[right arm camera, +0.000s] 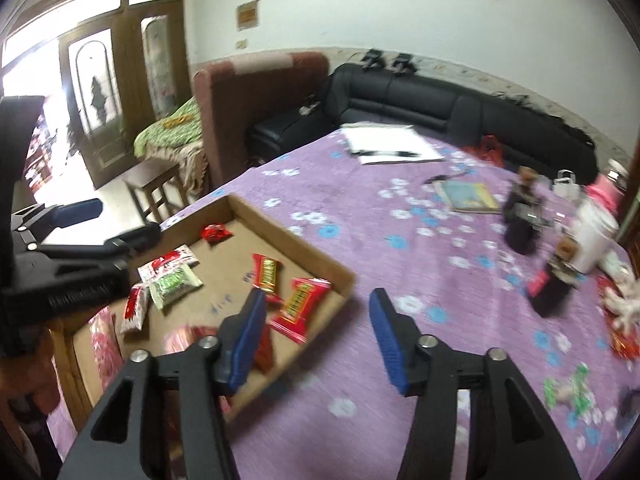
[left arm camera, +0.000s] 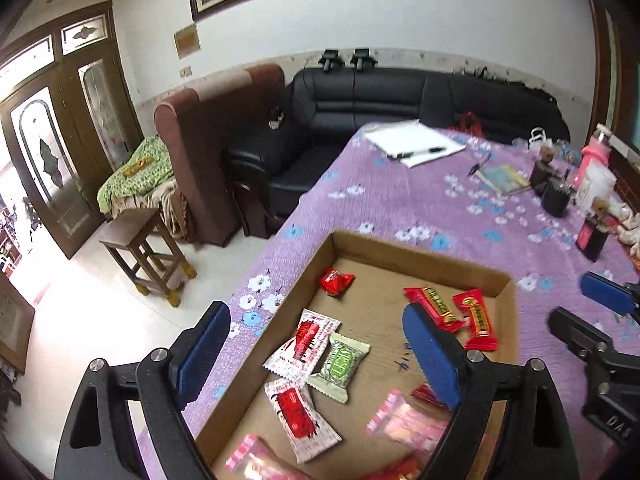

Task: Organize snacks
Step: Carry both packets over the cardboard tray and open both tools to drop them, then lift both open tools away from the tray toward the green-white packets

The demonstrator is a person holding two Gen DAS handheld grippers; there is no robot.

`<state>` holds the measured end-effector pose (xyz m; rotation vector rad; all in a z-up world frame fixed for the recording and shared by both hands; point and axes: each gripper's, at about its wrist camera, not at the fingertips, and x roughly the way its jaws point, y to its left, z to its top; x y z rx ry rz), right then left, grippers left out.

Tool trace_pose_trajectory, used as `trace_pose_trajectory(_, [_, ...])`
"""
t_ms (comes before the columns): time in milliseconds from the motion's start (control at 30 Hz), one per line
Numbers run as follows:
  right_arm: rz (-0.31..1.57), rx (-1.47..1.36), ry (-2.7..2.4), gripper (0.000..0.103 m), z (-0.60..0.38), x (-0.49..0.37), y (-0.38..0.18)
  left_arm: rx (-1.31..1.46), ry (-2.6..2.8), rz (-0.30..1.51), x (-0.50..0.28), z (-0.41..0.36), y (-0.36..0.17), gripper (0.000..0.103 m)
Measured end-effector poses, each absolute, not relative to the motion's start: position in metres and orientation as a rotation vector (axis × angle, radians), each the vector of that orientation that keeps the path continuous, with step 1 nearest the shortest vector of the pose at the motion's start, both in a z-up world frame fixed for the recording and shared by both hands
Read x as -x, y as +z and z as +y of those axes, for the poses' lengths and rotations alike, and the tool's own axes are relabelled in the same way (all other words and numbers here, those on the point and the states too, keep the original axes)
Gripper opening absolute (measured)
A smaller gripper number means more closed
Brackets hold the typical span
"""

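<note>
A: Both the left gripper and right gripper stood open, empty; snacks lay in the cardboard tray, frame centre.

B: More packets sat lower right — a hasty reach might have clipped the tray's edge.

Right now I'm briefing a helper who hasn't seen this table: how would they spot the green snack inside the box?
Find the shallow brown cardboard box lying on the purple flowered tablecloth. Near its left wall a cream-edged green wrapped snack lies flat, partly overlapping a white-and-red packet. It is the only green wrapper in the box; everything around it is red, white or pink.
</note>
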<state>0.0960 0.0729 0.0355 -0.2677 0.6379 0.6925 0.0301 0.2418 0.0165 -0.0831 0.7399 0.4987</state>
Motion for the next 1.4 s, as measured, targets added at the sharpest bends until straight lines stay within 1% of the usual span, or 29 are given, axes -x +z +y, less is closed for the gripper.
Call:
trace_pose_trajectory(33, [0.629,0.263,0.673,0.059,0.061,-0.093,0.038,0.08,0.495,0.733,-0.028,0.239,0.019,0.092])
trace_pose_trajectory(67, [0.626,0.258,0.655,0.065,0.052,-0.091,0.04,0.073,0.493,0.718,-0.024,0.233,0.024,0.092])
trace_pose_trajectory(133, [0.61,0.249,0.616,0.072,0.029,-0.086,0.043,0.065,0.481,0.7,-0.019,0.223,0.031,0.092])
trace_pose_trajectory(200, [0.599,0.248,0.578,0.073,0.009,-0.082,0.045,0.055,0.468,0.682,-0.015,0.212,0.037,0.093])
trace_pose_trajectory(233, [0.597,0.239,0.557,0.075,-0.005,-0.081,0.045,0.047,0.463,0.673,-0.013,0.207,0.04,0.095])
trace_pose_trajectory(300, [0.596,0.222,0.529,0.075,-0.027,-0.079,0.044,0.039,0.443,0.656,-0.01,0.193,0.046,0.098])
trace_pose_trajectory(433, [0.607,0.174,0.469,0.075,-0.072,-0.08,0.039,0.027,0.398,0.631,-0.01,0.165,0.054,0.1])
trace_pose_trajectory(733, [0.649,0.104,0.367,0.075,-0.155,-0.088,0.017,-0.042,0.312,0.643,-0.026,0.103,0.056,0.1])
trace_pose_trajectory(933, [0.667,0.077,0.331,0.075,-0.186,-0.094,0.005,-0.072,0.29,0.654,-0.036,0.074,0.053,0.1])
trace_pose_trajectory(1000, [0.671,0.067,0.331,0.075,-0.194,-0.097,0.001,-0.079,0.28,0.661,-0.04,0.066,0.051,0.102])
trace_pose_trajectory(1400, [0.715,0.121,0.399,0.075,-0.19,-0.168,-0.02,-0.04,0.161,0.826,-0.077,0.033,-0.008,0.102])
